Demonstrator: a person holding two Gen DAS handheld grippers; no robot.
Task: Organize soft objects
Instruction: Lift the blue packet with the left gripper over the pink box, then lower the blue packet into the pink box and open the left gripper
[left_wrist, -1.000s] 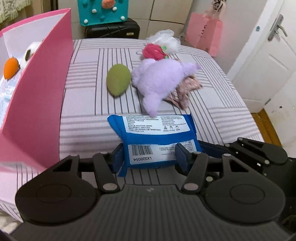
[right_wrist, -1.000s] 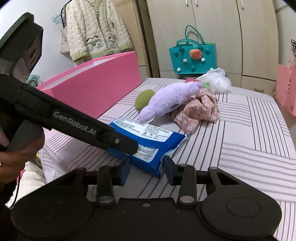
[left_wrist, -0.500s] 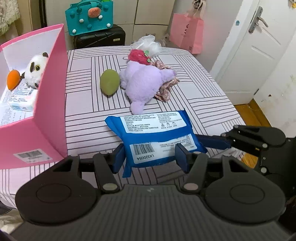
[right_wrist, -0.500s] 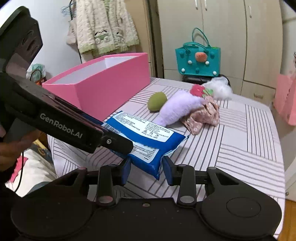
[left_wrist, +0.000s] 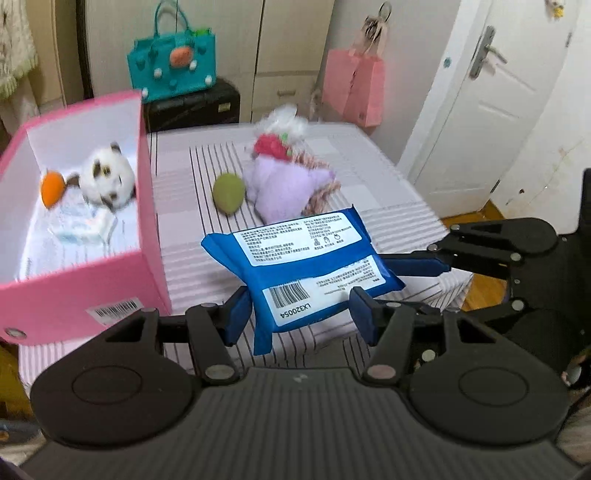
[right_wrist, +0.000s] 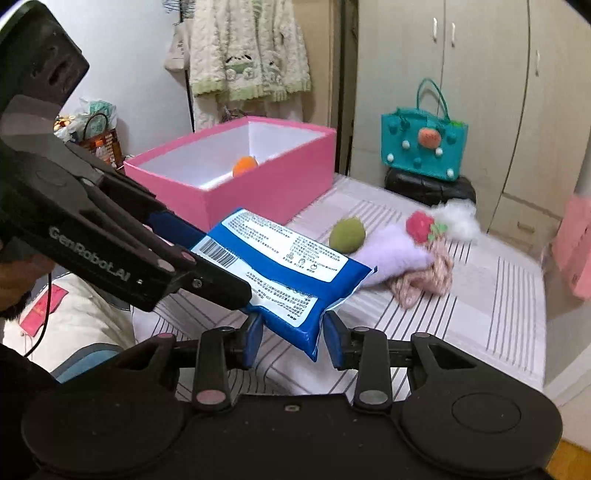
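A blue wipes pack (left_wrist: 306, 269) hangs in the air above the striped bed, held from two sides. My left gripper (left_wrist: 299, 314) is shut on its barcode end. My right gripper (right_wrist: 293, 334) is shut on its other end (right_wrist: 288, 280). The open pink box (left_wrist: 146, 206) stands to the left, holding a white plush (left_wrist: 107, 179), an orange toy (left_wrist: 51, 188) and a small pack. On the bed lie a green toy (left_wrist: 228, 192), a purple plush (left_wrist: 284, 188), a red strawberry toy (left_wrist: 269, 147) and a floral cloth (right_wrist: 424, 280).
The striped bed (left_wrist: 369, 177) ends at its right edge near a white door (left_wrist: 491, 110). A teal bag (left_wrist: 171, 70) sits on a black case behind the bed. A pink bag (left_wrist: 354, 88) hangs near the wardrobe. A cardigan (right_wrist: 251, 51) hangs behind the box.
Both grippers have lifted the blue pack off the bed and raised it higher. The view has pulled back and up, so the inside of the pink box now shows.
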